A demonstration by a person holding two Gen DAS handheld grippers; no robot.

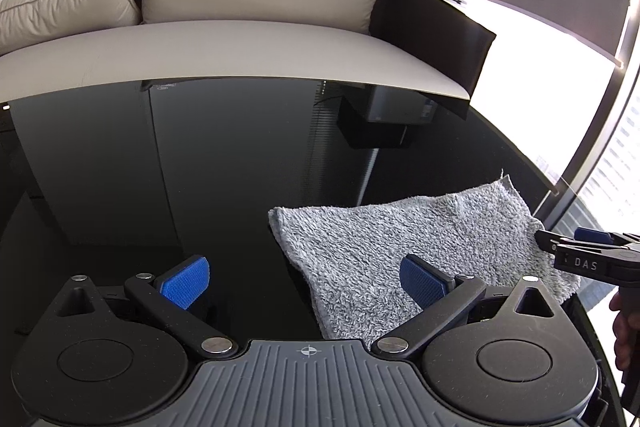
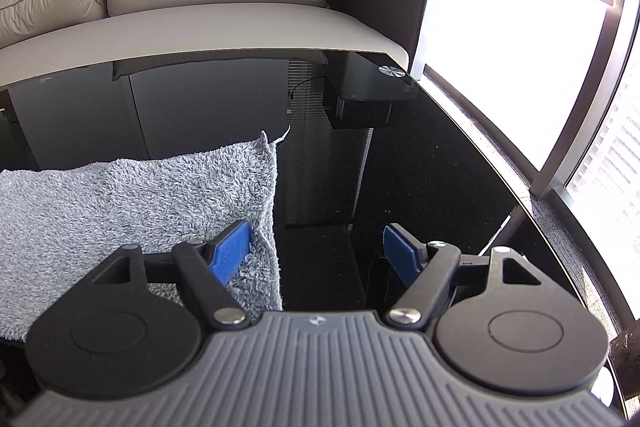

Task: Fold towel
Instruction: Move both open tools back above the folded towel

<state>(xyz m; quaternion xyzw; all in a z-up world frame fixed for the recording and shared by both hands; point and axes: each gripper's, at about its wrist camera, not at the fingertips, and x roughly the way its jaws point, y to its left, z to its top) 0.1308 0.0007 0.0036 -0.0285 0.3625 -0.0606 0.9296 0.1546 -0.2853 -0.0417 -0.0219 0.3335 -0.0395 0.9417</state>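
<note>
Now the fluffy grey towel (image 1: 404, 239) is lying flat on the glossy black worktop (image 1: 200, 167), limp and light, best pinched at its near corners, while the left gripper (image 1: 304, 277) and right gripper (image 2: 316, 251) are hovering with jaws open, gripping nothing

A glossy black table (image 1: 200, 163) carries the load, its dark top mirroring the room. One grey fluffy towel (image 1: 400, 239) lies flat on it, toward four o'clock in the left wrist view and nine o'clock in the right wrist view, near the table's edge.
</note>
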